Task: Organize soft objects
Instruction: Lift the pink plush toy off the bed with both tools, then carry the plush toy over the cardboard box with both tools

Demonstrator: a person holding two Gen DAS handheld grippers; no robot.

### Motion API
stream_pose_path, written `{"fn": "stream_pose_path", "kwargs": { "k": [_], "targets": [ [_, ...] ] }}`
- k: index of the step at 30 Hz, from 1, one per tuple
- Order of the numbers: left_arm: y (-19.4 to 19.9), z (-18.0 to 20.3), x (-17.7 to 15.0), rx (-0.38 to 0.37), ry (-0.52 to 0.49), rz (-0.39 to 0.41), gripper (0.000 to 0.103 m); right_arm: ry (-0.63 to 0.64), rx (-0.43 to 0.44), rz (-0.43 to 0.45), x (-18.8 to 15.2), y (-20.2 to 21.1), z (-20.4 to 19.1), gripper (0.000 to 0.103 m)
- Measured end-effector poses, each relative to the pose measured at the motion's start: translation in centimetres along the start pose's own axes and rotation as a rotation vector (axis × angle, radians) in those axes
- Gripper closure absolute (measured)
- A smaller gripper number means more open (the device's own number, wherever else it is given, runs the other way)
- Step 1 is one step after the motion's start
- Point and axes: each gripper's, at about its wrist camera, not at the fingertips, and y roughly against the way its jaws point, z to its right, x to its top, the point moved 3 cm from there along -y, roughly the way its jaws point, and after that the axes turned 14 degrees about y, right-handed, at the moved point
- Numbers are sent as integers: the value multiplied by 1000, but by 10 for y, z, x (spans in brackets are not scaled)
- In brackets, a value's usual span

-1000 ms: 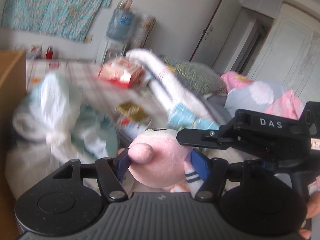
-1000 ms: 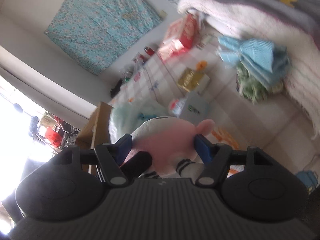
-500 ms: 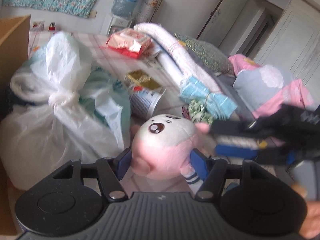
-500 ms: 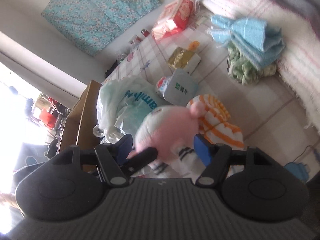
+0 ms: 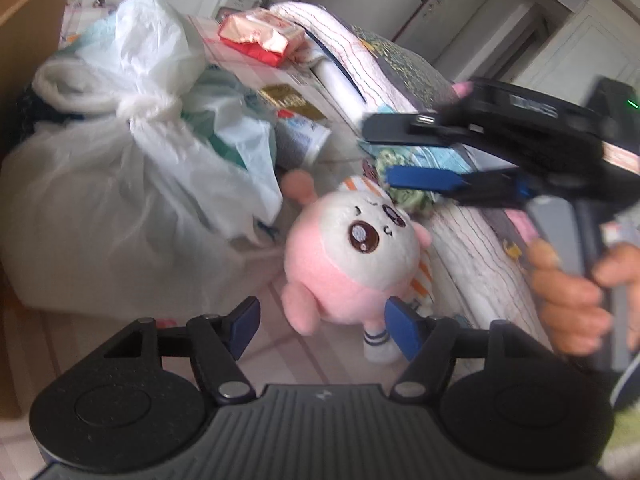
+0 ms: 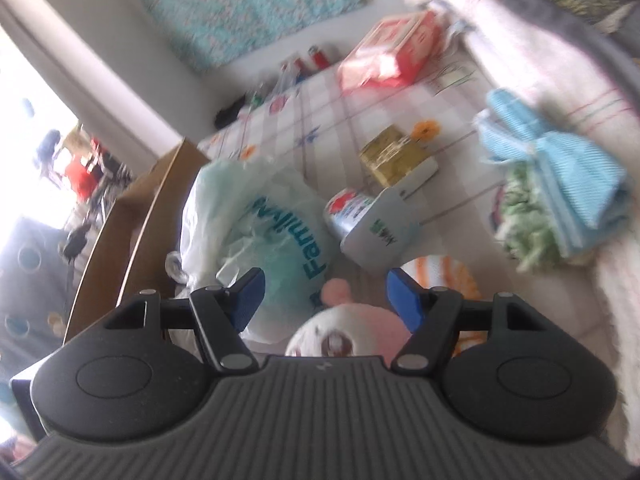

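A pink and white plush toy (image 5: 352, 264) sits upright on the checked bed cover, leaning on an orange-striped cloth (image 5: 362, 186). My left gripper (image 5: 324, 326) is open around its lower half and its jaws are opening. The left pad stands clear of the toy and the right pad is beside its striped sock. My right gripper (image 5: 378, 156) hangs open above and to the right of the toy, held by a hand (image 5: 568, 300). In the right wrist view the right gripper (image 6: 326, 298) shows empty pads, with the plush toy (image 6: 348, 332) low and mostly hidden behind its body.
A tied white plastic bag (image 5: 120, 180) fills the left, against a cardboard box (image 5: 28, 20). A tin (image 6: 360, 216), a gold box (image 6: 392, 156) and a red packet (image 6: 392, 56) lie behind. Folded blue cloth (image 6: 560, 168) on green cloth (image 6: 524, 216) rests by a rolled blanket (image 5: 472, 248).
Both grippers held the plush toy a second ago. The right gripper let go and pulled away up and to the right. The left gripper lowered the toy and its pads have come off it.
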Motion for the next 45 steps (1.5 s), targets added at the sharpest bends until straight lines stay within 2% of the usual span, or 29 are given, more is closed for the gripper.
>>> {"fn": "stream_pose_path", "kwargs": {
  "k": [3, 7, 12, 17, 23, 25, 30, 32, 33, 36, 41, 45],
  "targets": [
    [-3, 1, -10, -38, -2, -49, 33, 24, -2, -43, -3, -16, -4, 35],
    [-15, 11, -22, -41, -27, -87, 32, 29, -18, -80, -12, -27, -7, 35],
    [-24, 20, -22, -10, -35, -45, 32, 20, -42, -80, -23, -21, -7, 35],
    [-12, 19, -15, -12, -38, 13, 32, -17, -43, -88, -31, -12, -3, 35],
    [-23, 15, -23, 2, -36, -51, 28, -22, -52, -85, -35, -13, -2, 35],
    [-24, 21, -28, 4, -68, -40, 23, -28, -49, -87, -36, -15, -2, 35],
    [-27, 27, -26, 21, -82, -18, 24, -17, -47, -83, -38, -16, -5, 35],
    [-29, 27, -22, 30, -68, -8, 28, -19, -52, -79, -39, -16, -5, 36],
    [-30, 27, -19, 39, -64, -1, 33, -24, -52, -76, -40, -15, -5, 36],
    [-27, 27, -14, 27, -61, 5, 33, -27, -45, -63, -40, -10, -6, 38],
    [0, 42, -14, 11, -103, 81, 33, -15, -43, -12, -33, 10, -17, 39],
    [28, 54, -1, -8, -145, 170, 33, 31, -38, 55, -15, 33, -38, 39]
  ]
}}
